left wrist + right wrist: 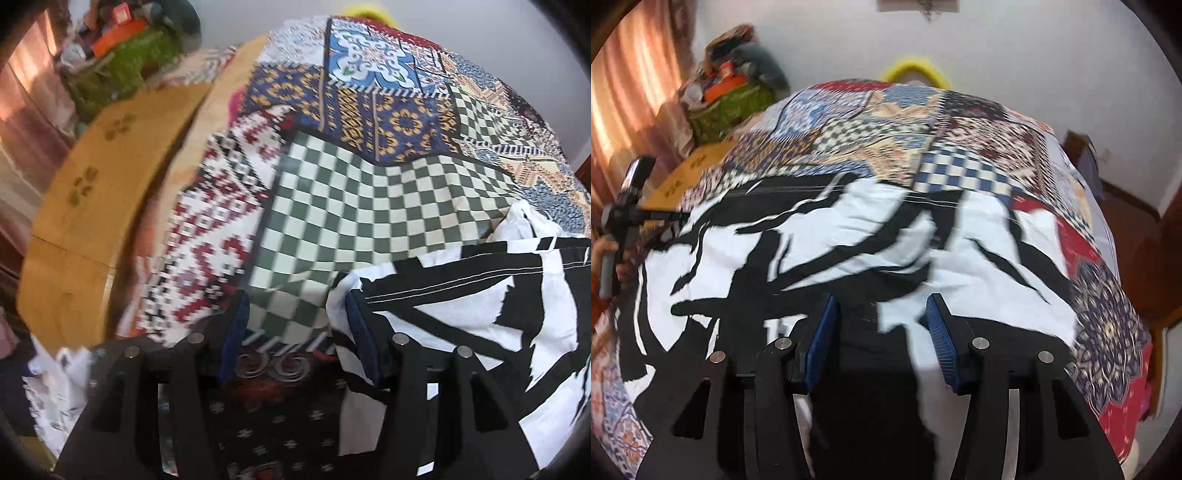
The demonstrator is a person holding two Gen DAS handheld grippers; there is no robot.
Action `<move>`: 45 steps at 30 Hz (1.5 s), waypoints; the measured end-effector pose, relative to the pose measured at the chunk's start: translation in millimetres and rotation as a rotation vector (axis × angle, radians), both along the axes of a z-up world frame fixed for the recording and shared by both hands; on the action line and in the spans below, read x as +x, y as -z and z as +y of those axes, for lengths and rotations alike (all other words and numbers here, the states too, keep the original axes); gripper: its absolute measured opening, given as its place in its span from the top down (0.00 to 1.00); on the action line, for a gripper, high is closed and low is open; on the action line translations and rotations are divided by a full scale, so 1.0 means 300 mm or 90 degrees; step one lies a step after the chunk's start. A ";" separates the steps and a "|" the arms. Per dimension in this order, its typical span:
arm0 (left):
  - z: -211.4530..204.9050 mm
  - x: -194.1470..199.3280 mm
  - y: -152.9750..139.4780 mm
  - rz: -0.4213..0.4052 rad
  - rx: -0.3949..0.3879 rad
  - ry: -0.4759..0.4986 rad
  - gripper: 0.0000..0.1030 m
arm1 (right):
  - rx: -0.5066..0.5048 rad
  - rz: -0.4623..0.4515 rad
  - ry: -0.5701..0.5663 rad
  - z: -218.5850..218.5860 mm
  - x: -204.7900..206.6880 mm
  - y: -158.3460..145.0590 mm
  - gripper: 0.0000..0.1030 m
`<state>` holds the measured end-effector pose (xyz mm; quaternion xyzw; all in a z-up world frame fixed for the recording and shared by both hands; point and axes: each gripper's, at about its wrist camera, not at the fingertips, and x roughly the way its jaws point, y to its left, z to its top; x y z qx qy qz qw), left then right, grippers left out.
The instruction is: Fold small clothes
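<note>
**Both tools apart over the black-and-white garment, nothing gripped yet**

Left wrist view: the left tool point(291, 328) stands with its blue pads apart and nothing pressed between them; the white cotton garment with bold black brush-stroke print point(480, 295) lies at 4 o'clock, its edge just beside the right-hand pad; the patchwork bedspread of checks and tile prints point(369, 195) fills the gap between the pads. My judgement is that closing here could pinch the bedspread along with, or instead of, the garment edge, because the two fabrics overlap right at the pads. At 9 o'clock a curved yellow wooden bed board point(110, 177) flanks the bed; at 11 o'clock a green basket heaped with clutter point(122, 62) sits well apart.

Right wrist view: the right tool point(881, 332) is also apart, hovering over the garment point(849, 236), which is spread across the bedspread point(1108, 295) from 9 to 3 o'clock; black printed cloth lies between the pads, but they do not press on it. The cloth is rumpled, so a grip could gather two layers and skew the fold. At 9 o'clock a hand point(607, 254) holds the left tool's handle; a yellow ring-shaped object point(912, 72) peeks over the bed at 12 o'clock; nothing blocks the garment itself.
</note>
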<state>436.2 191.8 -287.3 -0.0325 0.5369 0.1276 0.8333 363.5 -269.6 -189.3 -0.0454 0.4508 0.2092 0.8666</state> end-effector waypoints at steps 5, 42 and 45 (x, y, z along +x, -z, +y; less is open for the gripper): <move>0.019 -0.043 -0.063 0.001 0.086 -0.023 0.49 | 0.001 -0.002 0.044 -0.043 -0.023 -0.048 0.55; -0.272 -0.530 -0.078 -0.013 -0.014 0.104 0.30 | 0.003 0.078 0.083 -0.217 -0.318 0.029 0.48; -0.208 -0.560 -0.082 -0.004 0.014 0.065 0.30 | 0.006 0.074 0.096 -0.234 -0.328 0.002 0.48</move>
